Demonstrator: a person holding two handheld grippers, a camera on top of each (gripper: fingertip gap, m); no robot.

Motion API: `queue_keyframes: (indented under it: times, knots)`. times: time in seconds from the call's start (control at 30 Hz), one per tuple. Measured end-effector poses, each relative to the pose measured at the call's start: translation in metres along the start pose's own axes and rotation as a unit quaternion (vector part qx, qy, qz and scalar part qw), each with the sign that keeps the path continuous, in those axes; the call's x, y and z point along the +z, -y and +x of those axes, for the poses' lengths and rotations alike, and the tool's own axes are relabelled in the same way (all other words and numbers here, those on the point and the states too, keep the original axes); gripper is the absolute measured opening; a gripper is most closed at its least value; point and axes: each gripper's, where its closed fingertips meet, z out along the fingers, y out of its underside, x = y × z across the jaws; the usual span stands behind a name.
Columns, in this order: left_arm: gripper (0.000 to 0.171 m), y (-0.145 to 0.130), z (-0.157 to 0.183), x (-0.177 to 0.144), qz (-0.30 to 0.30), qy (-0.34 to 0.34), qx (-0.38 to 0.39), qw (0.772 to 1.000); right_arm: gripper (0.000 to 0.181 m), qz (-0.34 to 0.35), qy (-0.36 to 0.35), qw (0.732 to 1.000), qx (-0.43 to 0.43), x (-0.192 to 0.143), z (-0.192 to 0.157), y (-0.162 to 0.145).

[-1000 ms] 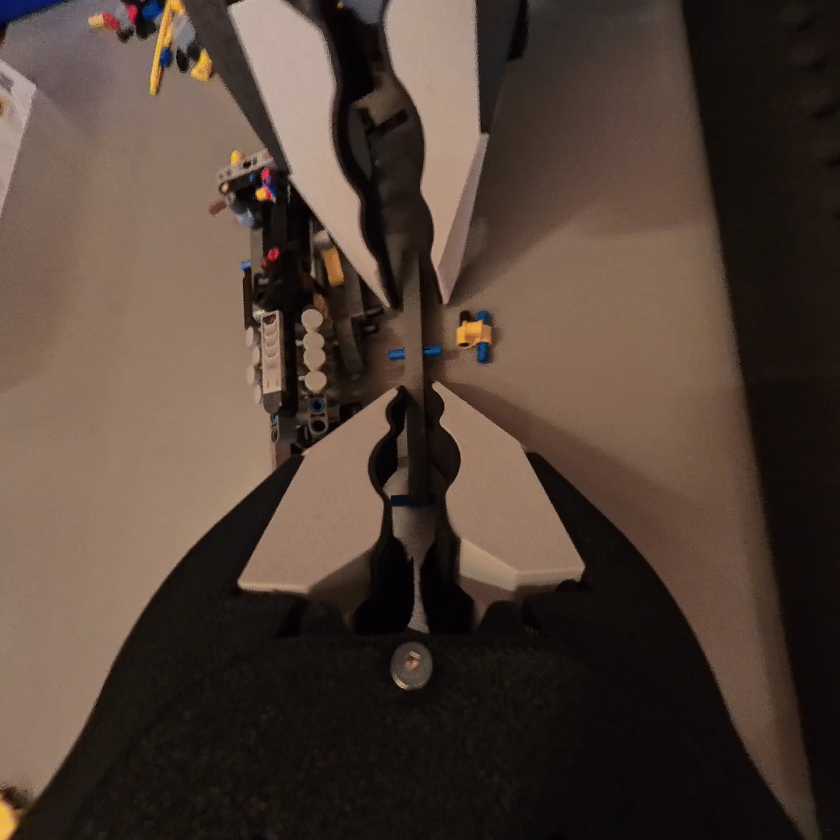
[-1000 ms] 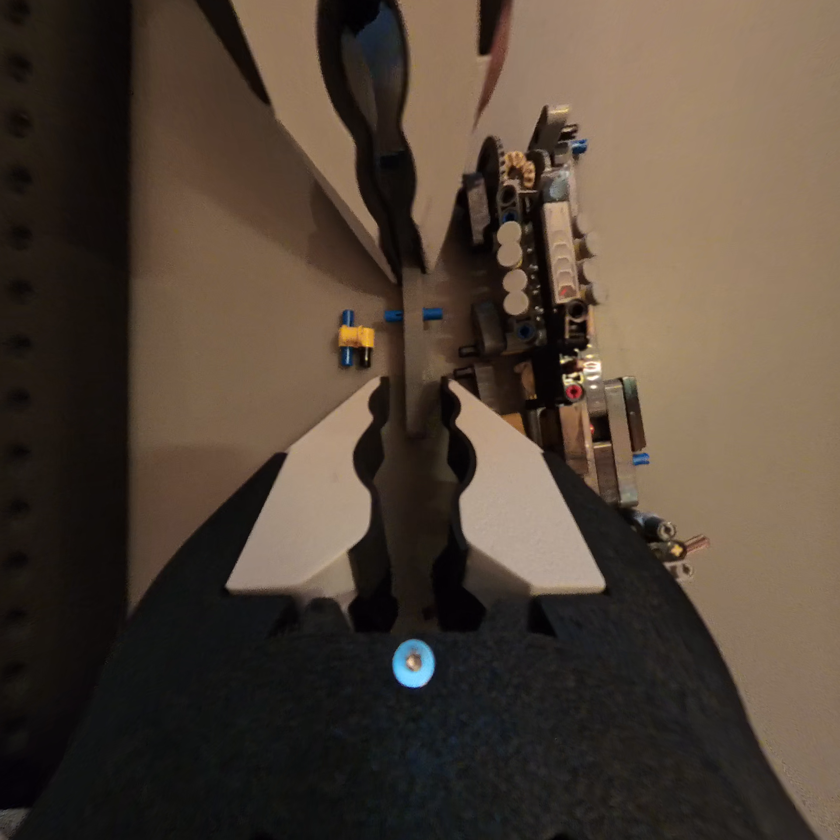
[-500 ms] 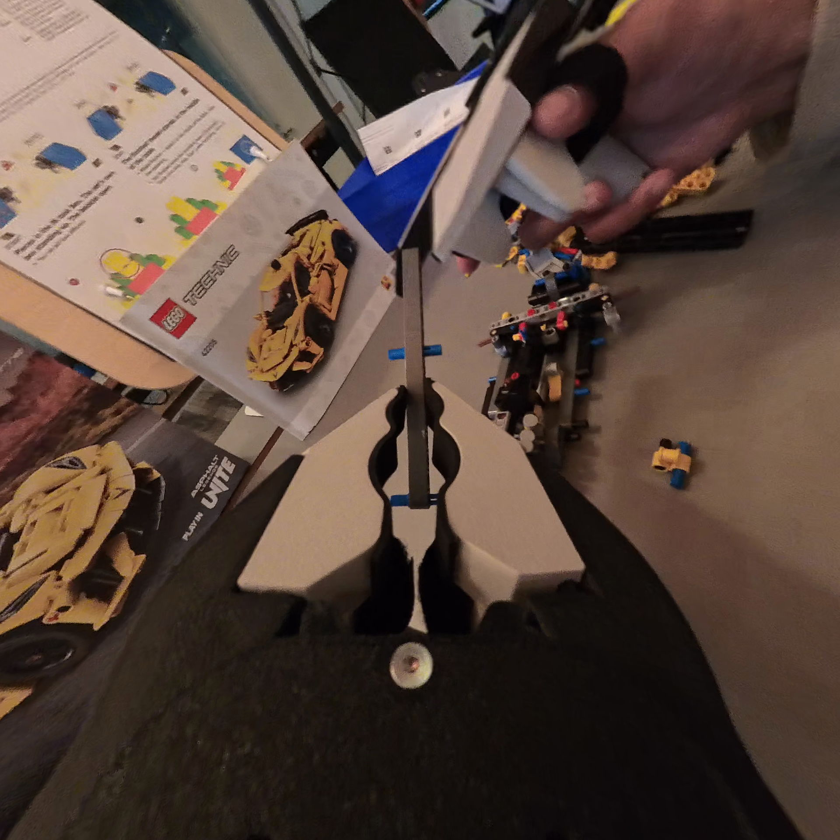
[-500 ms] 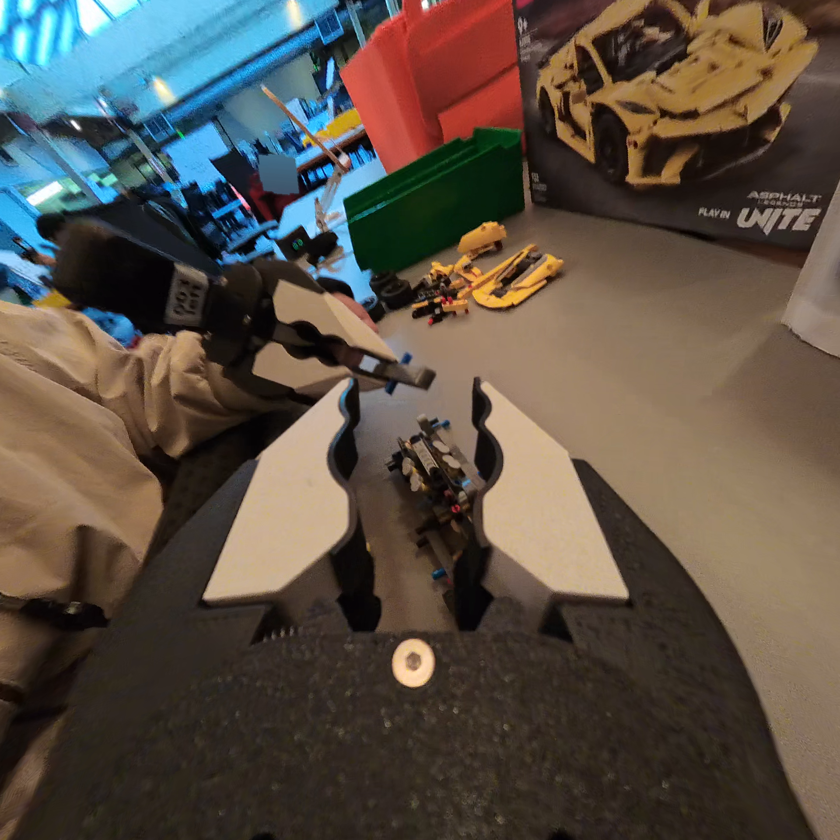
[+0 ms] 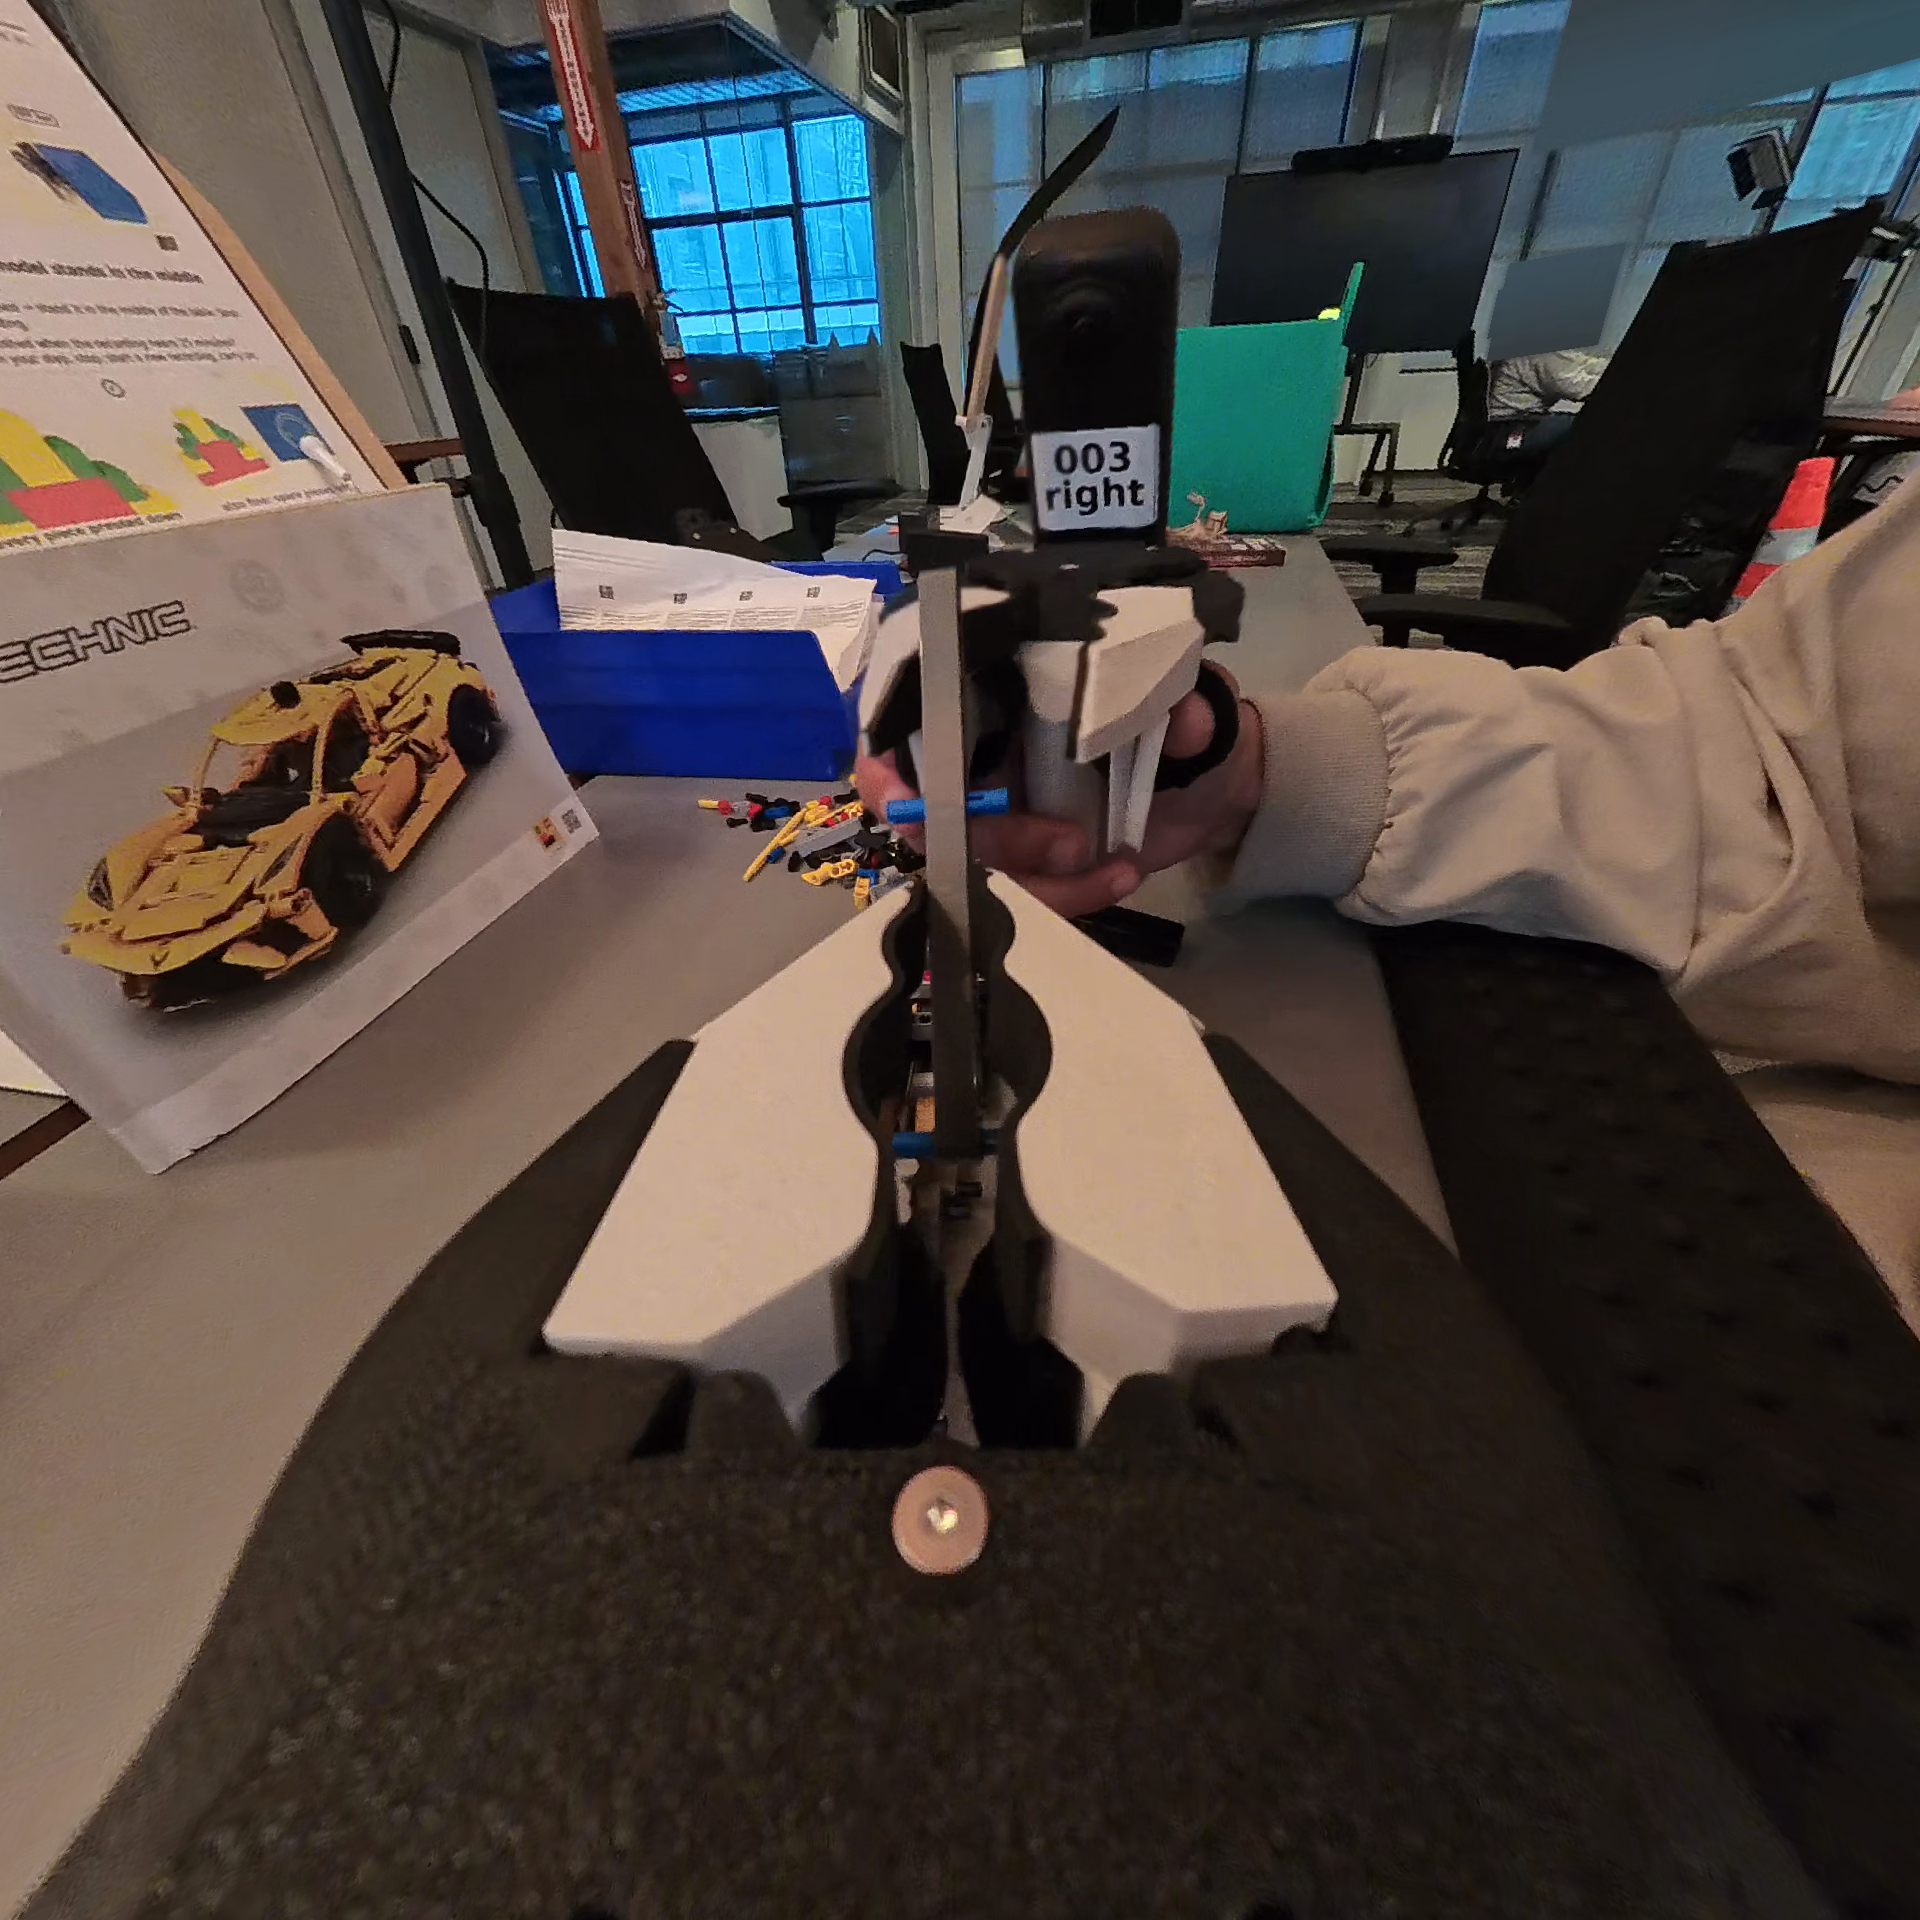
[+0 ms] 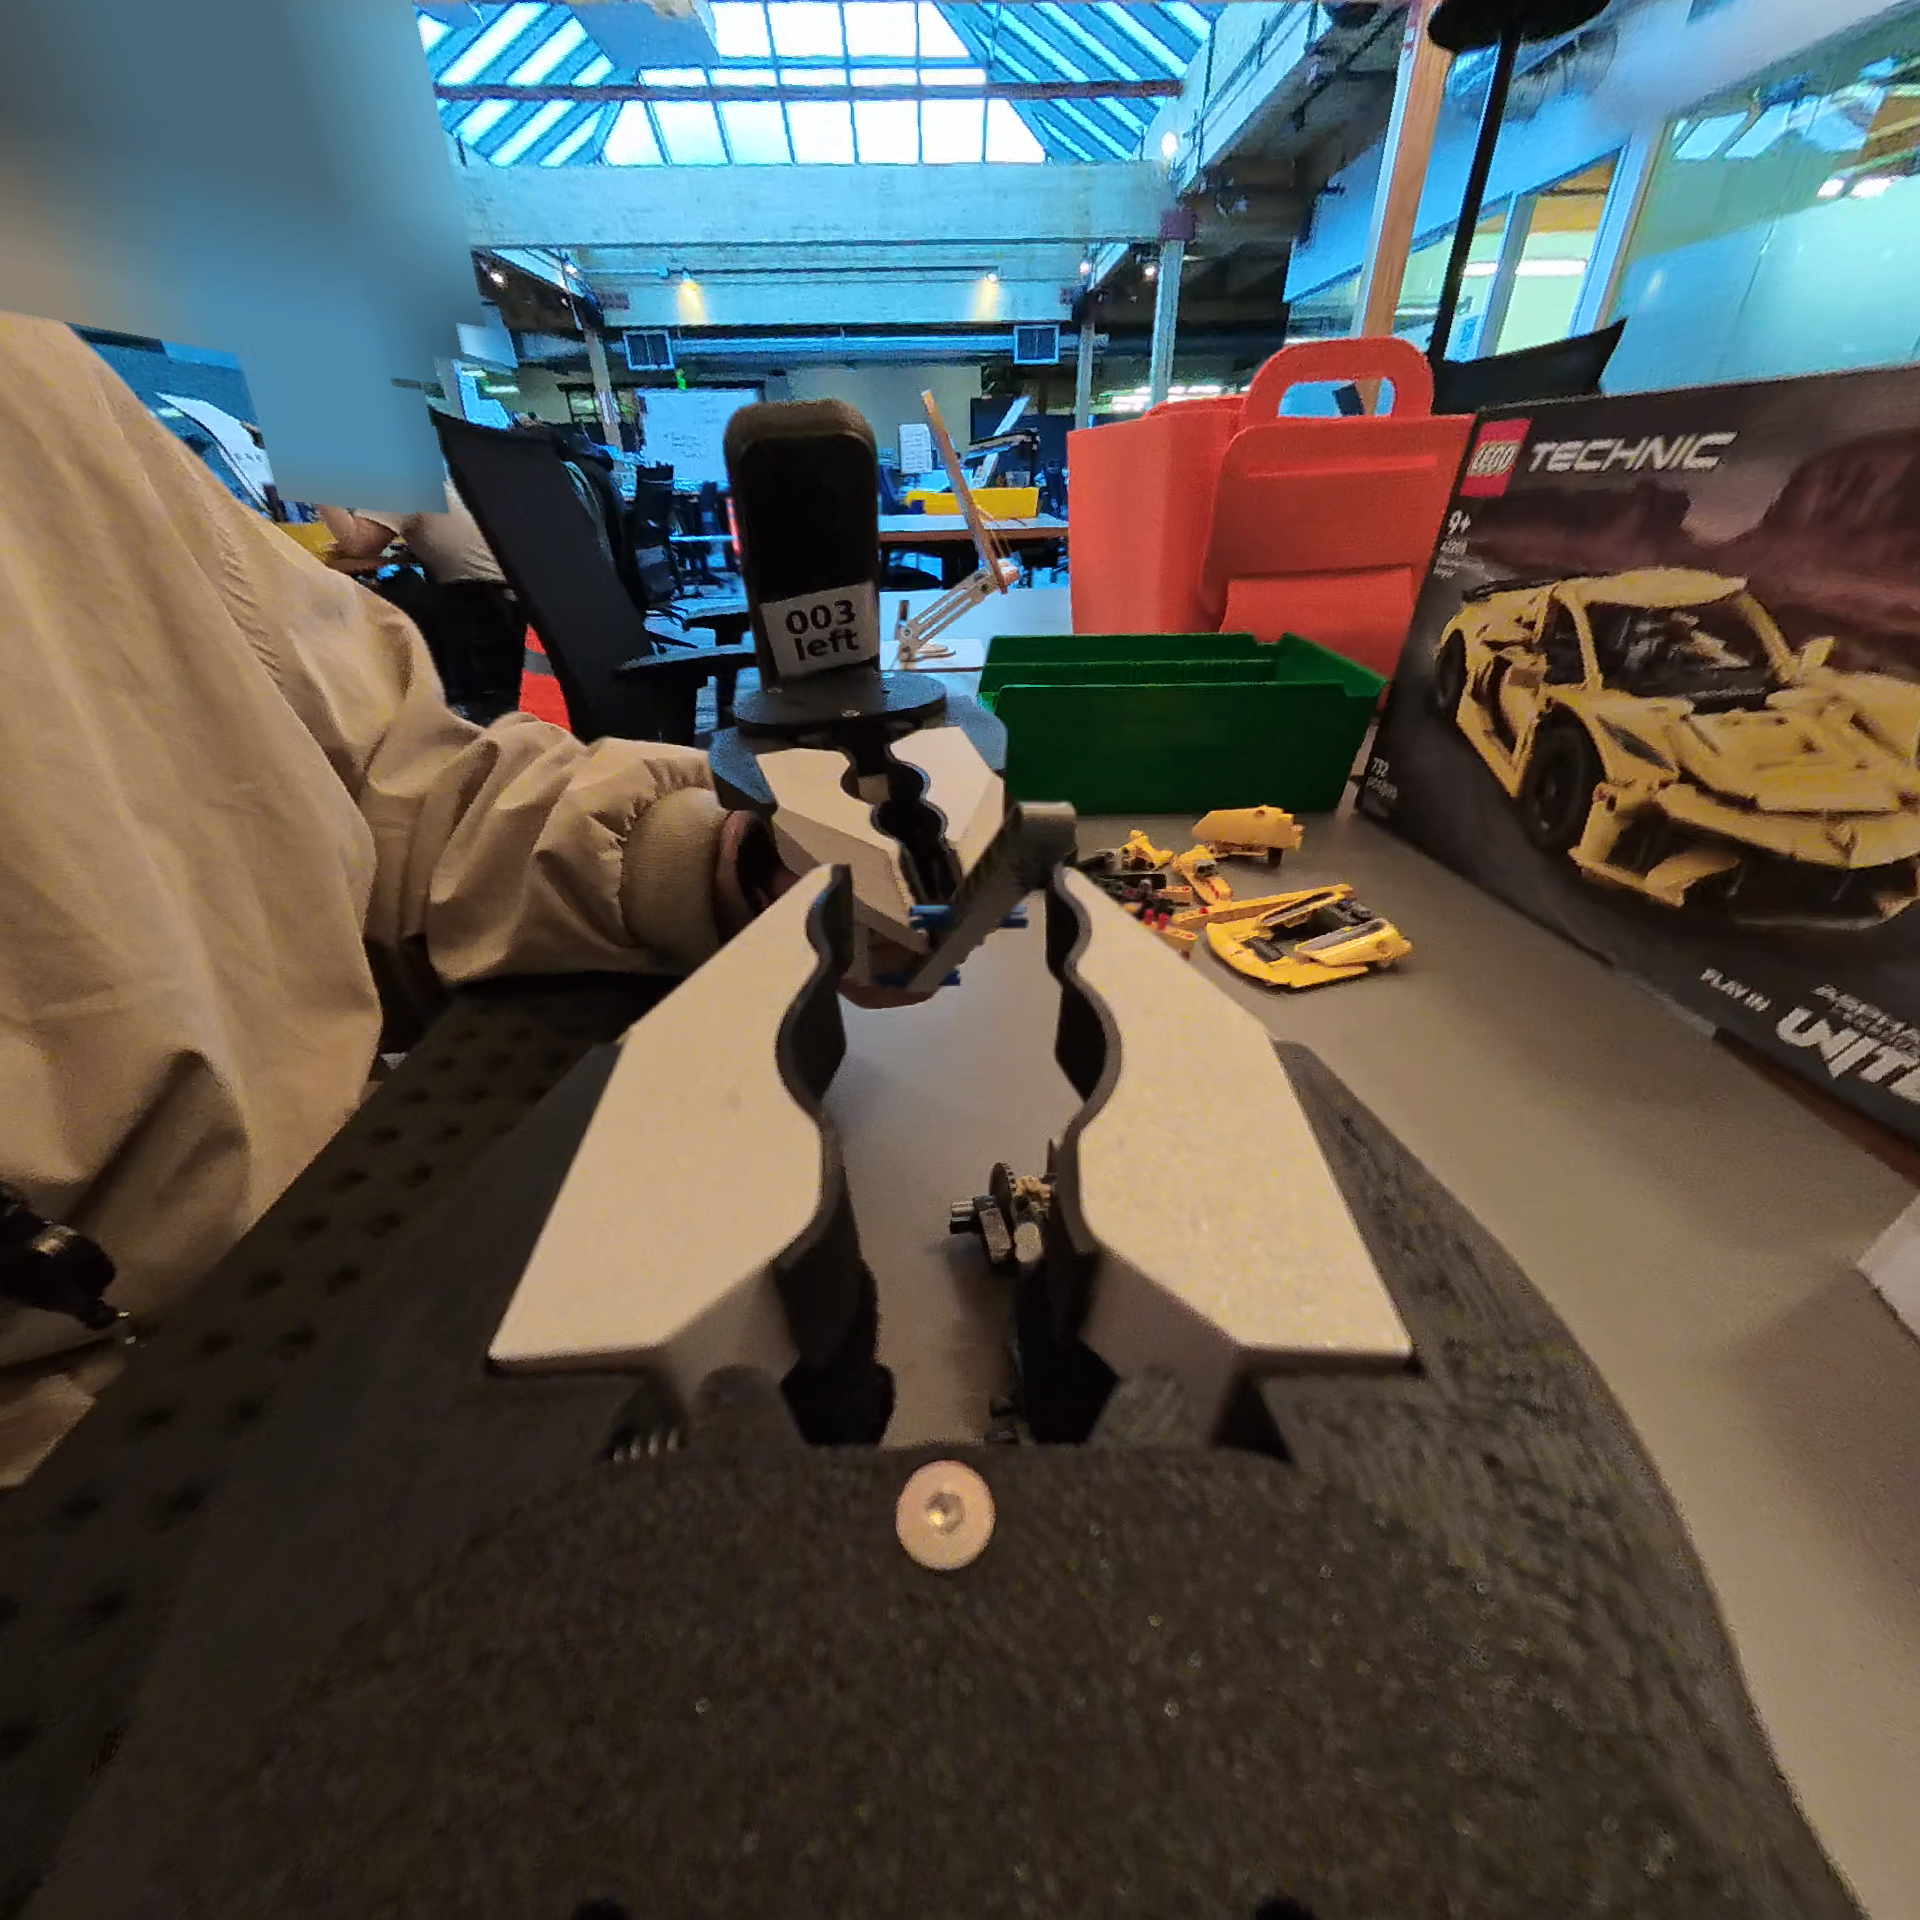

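A long grey beam with blue pins is gripped upright in the left claw, above the grey tabletop. Right of the beam, the right claw is held wide, empty, a dark part-built model seen between its fingers.

- Cool blue daylight enters through the skylight and windows.
- The tabletop sits dim.
- Wide-angle bending warps edges; near foreground is soft.
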Motion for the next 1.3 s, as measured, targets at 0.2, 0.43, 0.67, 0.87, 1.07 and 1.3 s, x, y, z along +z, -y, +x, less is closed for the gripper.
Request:
queue_keyframes:
  times: [0.2,0.43,0.67,0.87,1.07,1.3]
  knots:
    - [0.007,-0.001,0.002,0.001,-0.003,-0.003,0.004,1.000,0.023,-0.025,-0.026,0.999,-0.034,0.003,0.002,-0.011]
    - [0.007,-0.007,0.002,0.004,-0.016,-0.005,-0.006,1.000,0.022,-0.043,-0.018,0.999,-0.024,0.002,0.004,-0.020]
    - [0.002,-0.010,0.024,0.012,-0.040,-0.002,0.093,0.995,0.011,-0.056,0.034,0.998,0.004,0.010,-0.003,-0.025]
    - [0.000,-0.005,0.017,0.008,-0.041,0.028,0.107,0.993,0.011,-0.103,0.044,0.993,0.041,0.019,-0.004,-0.049]
    - [0.023,0.003,-0.029,-0.011,0.001,0.037,-0.073,0.997,0.013,-0.081,-0.048,0.994,-0.057,0.006,0.019,-0.037]
    - [0.019,0.003,-0.013,-0.002,0.024,-0.043,-0.162,0.986,0.013,-0.085,-0.005,0.995,-0.042,0.018,-0.001,-0.039]
